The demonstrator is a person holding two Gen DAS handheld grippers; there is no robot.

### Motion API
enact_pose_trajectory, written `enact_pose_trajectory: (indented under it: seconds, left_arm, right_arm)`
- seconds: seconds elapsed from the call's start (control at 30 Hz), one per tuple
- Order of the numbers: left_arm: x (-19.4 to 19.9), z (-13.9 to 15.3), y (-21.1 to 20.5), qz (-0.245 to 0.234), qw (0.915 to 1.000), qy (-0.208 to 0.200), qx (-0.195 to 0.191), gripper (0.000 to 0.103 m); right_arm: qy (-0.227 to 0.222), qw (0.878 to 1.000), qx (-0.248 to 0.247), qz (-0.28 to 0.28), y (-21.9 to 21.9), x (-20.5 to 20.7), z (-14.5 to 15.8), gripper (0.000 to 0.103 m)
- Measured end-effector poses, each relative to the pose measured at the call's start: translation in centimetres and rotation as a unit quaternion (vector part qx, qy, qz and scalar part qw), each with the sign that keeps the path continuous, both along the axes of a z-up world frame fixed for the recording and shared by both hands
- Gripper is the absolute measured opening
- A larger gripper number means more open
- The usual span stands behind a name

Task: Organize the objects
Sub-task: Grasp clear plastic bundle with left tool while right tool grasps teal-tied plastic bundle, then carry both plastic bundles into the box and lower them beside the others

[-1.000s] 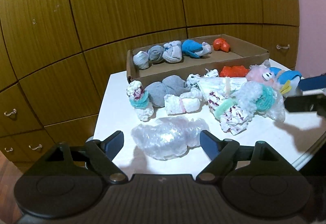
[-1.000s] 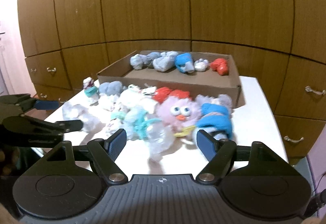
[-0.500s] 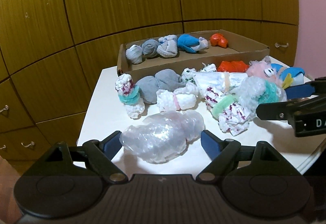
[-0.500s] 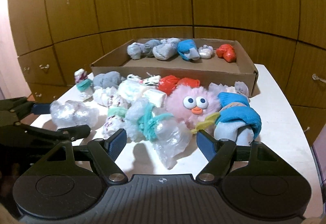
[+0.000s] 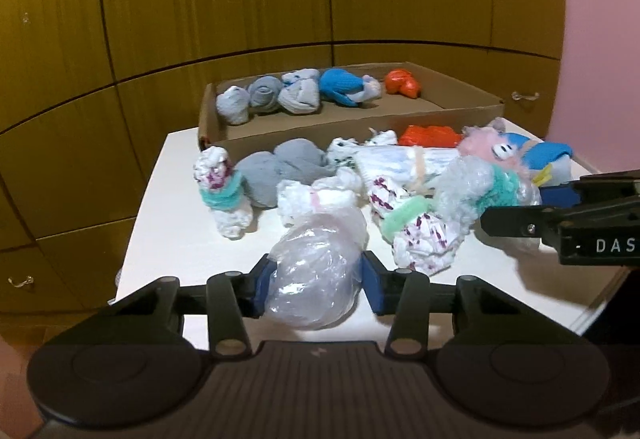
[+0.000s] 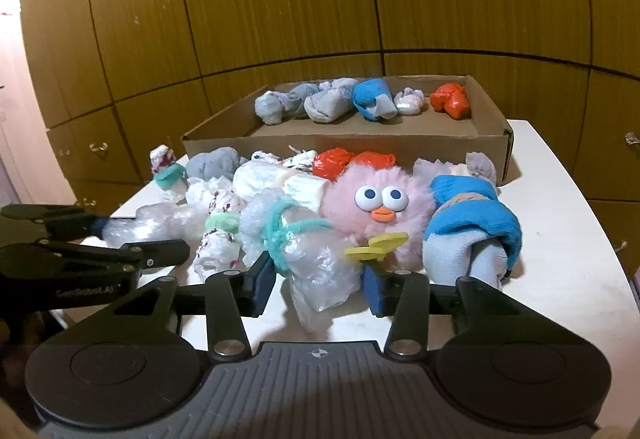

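My left gripper (image 5: 318, 281) is closing, and its blue pads press both sides of a clear plastic bundle (image 5: 316, 271) at the near edge of the white table (image 5: 180, 239). My right gripper (image 6: 316, 283) is closing too. Its pads squeeze a clear plastic bundle tied with teal yarn (image 6: 296, 239), which lies at the front of the pile. A cardboard box (image 6: 360, 147) stands at the back of the table. A row of rolled grey and blue socks (image 6: 320, 103) and an orange bundle (image 6: 450, 101) lies along its far wall.
A pink fluffy toy (image 6: 380, 207) with a yellow foot leans over my right gripper's right pad. A blue and grey sock roll (image 6: 472, 231) lies to its right. Several white, grey and orange bundles crowd the table before the box. Wooden drawers surround the table.
Both pairs of jaws have closed from wide apart onto their bundles. The clear bundle now sits end-on between the left pads. The right gripper has sunk closer to the pile.
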State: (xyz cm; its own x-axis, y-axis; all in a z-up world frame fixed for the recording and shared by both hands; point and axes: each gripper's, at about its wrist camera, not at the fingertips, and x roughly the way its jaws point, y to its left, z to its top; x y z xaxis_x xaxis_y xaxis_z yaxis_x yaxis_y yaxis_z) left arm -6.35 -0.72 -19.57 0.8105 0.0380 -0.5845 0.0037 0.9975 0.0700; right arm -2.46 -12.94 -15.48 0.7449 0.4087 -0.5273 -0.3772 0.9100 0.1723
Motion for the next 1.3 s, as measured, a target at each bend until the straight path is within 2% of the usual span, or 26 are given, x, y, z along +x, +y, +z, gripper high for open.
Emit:
enact_pose_trajectory:
  seconds: [0.3,0.5,0.7,0.97,1.1,1.17,1.3]
  left_arm:
    - [-0.8,0.6,-0.1,-0.005,1.0,0.004,-0.002,0.037]
    - [-1.0,2.3,0.4,0.001,1.0,-0.004,-0.001,0.037]
    - [-1.0,3.7,0.6,0.006,0.9998,-0.021,-0.001,0.037]
    - [-0.7,3.9,0.6,0.012,0.9997,-0.021,-0.005,0.037]
    - [-0.7,3.8,0.6,0.013,0.9997,-0.022,-0.006,0.037]
    - [-0.8,3.8,0.5,0.015,0.9997,-0.021,-0.005,0.037]
    - [-1.0,3.2,0.6,0.017,0.9997,-0.014,-0.008,0.037]
  right_arm:
    - [-0.015,1.0,0.013,0.006,-1.1,-1.4,1.2,0.05]
    - [-0.024,0.999,0.03,0.027,-1.2,-2.1,2.9,0.05]
    - [-0.019,0.996,0.077,0.03,-1.9,-1.8,4.7,0.05]
    - [-0.053,0.995,0.074,0.028,-3.1,-2.0,7.0,0.05]
    - [-0.056,0.997,0.049,0.026,-2.6,-1.5,6.1,0.05]
    - [-0.045,0.998,0.027,0.029,-2.0,-1.6,5.1,0.05]
    - [-0.014,0.999,0.019,0.032,-1.7,-2.2,3.1,0.05]
